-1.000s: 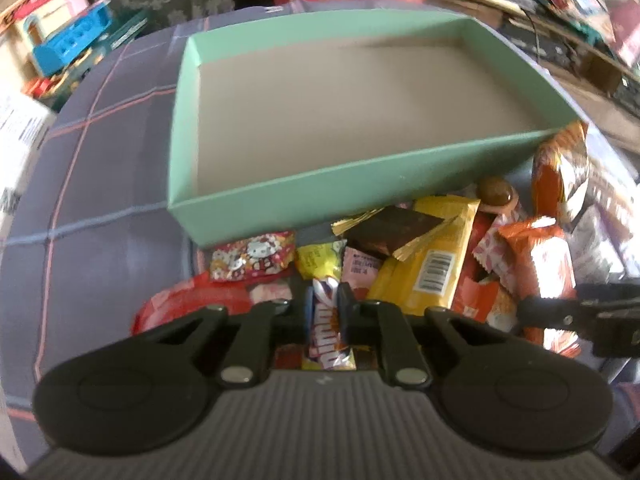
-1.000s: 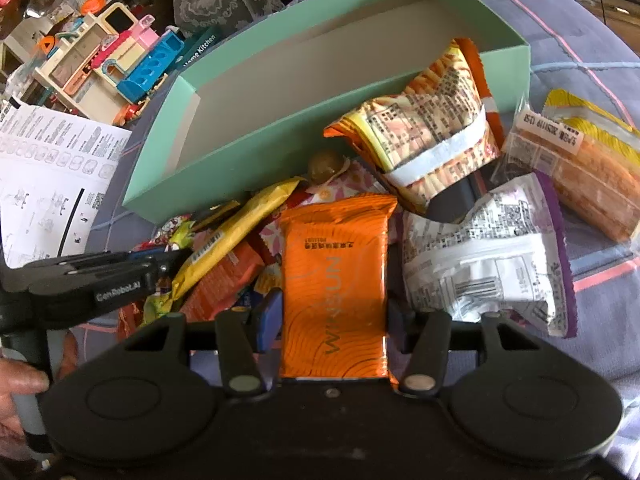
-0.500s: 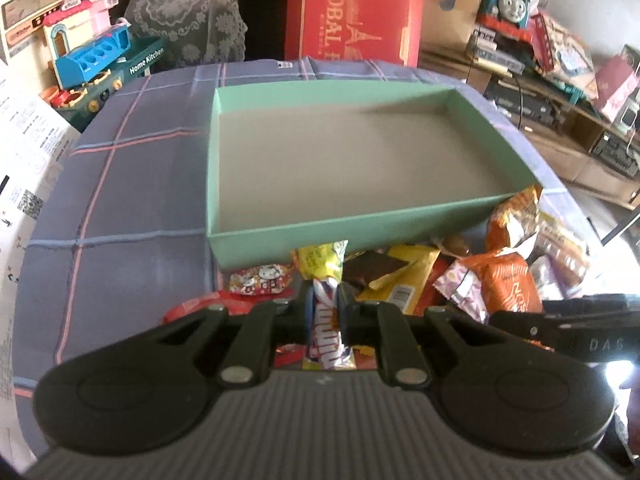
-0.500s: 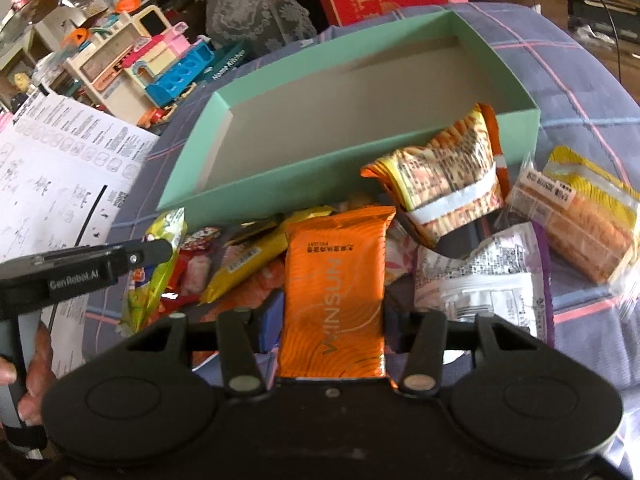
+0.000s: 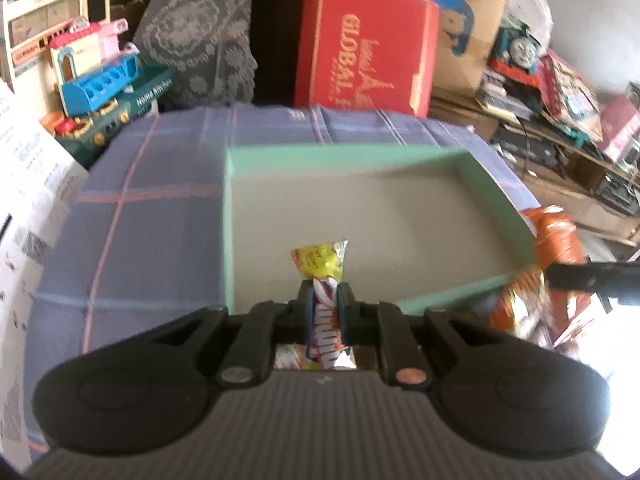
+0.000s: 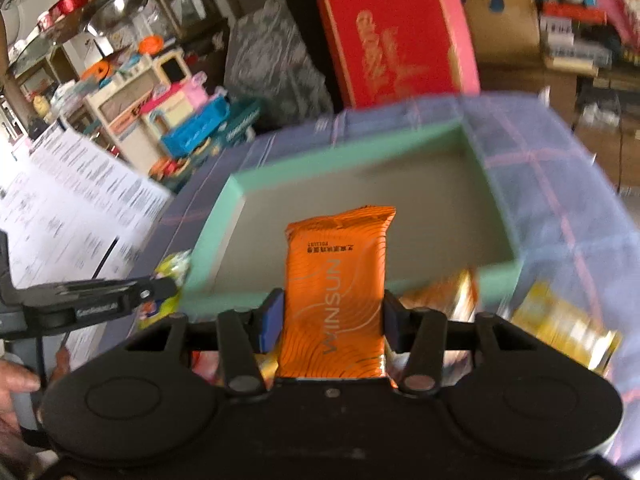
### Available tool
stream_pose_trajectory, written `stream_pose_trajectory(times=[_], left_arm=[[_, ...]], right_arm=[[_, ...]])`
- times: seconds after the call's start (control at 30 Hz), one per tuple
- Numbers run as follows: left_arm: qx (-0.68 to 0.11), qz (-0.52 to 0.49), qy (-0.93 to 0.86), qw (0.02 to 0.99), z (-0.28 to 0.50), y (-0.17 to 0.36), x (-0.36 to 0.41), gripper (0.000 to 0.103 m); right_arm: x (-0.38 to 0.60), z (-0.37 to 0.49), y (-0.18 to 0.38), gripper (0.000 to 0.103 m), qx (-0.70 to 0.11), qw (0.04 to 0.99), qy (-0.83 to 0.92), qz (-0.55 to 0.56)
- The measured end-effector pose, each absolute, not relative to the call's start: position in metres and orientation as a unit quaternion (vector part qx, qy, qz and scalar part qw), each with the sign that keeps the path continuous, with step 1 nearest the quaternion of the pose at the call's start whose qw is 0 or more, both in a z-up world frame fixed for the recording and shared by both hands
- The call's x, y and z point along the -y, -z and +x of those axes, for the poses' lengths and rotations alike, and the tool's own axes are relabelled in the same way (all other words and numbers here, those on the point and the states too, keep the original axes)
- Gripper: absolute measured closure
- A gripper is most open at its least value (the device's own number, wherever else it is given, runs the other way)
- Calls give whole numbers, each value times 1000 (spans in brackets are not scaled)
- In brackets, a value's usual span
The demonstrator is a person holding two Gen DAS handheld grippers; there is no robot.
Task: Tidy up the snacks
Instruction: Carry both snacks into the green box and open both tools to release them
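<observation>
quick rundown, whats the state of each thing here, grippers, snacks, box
left gripper: shut on small yellow candy packet
right gripper: shut on orange Winsun packet
green box: open, nothing inside, on the plaid cloth
snack pile: loose outside the box's near wall

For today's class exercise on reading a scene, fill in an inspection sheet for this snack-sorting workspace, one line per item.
Surface: blue checked cloth with pink lines.
Job's things: green box, nothing seen inside; loose snack packets in front of it.
Clutter: printed sheets at the left edge.
Grippers: left tongs shut on a small candy packet; right tongs shut on an orange packet.
Cables: nothing seen on the cloth.
Surroundings: red carton, toy kitchen, toy train.
</observation>
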State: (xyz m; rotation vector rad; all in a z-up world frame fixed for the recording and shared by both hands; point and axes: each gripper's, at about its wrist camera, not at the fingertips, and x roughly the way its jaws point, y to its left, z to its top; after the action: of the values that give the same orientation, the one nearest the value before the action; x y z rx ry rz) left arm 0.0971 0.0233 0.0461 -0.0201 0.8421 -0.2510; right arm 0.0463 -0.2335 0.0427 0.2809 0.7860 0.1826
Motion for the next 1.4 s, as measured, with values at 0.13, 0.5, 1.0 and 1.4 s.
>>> stream_pose_trajectory(times=[0.13, 0.5, 1.0, 1.4], left_arm=[[-397, -15, 102, 912, 143, -55, -28, 92], [-421, -17, 48, 906, 263, -14, -18, 91], [-416, 30, 10, 909, 286, 16, 2, 4], [-423, 15, 53, 905, 221, -7, 12, 0]], right_arm=[[255, 86, -58, 54, -362, 921, -65, 125], [283, 208, -10, 54, -398, 911, -12, 108], [284, 253, 23, 9, -407, 907, -5, 109], [277, 189, 3, 0, -406, 902, -15, 147]])
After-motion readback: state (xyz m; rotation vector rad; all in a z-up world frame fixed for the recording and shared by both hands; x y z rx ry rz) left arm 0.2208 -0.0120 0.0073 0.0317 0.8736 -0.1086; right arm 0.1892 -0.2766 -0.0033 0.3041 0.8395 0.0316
